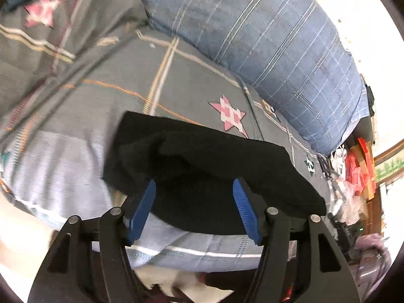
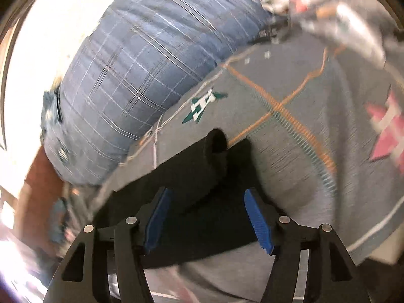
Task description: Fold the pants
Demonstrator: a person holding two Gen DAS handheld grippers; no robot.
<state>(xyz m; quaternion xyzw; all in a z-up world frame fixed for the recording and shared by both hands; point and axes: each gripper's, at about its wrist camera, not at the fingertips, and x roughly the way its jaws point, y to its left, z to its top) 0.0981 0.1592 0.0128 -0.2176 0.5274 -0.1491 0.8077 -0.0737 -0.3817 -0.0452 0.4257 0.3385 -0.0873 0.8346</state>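
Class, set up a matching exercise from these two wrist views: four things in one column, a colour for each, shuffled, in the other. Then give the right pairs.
Things:
1. folded pants
2. large pillow
3. bedspread
4. star patch

Colours:
A. grey
B. pink and white
C. black
D. blue plaid

Pairs: 1-C, 2-D, 3-A, 4-B

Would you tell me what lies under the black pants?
The black pants rest on a grey bedspread with star patches. The part of it directly beneath them is covered, so nothing there can be seen.
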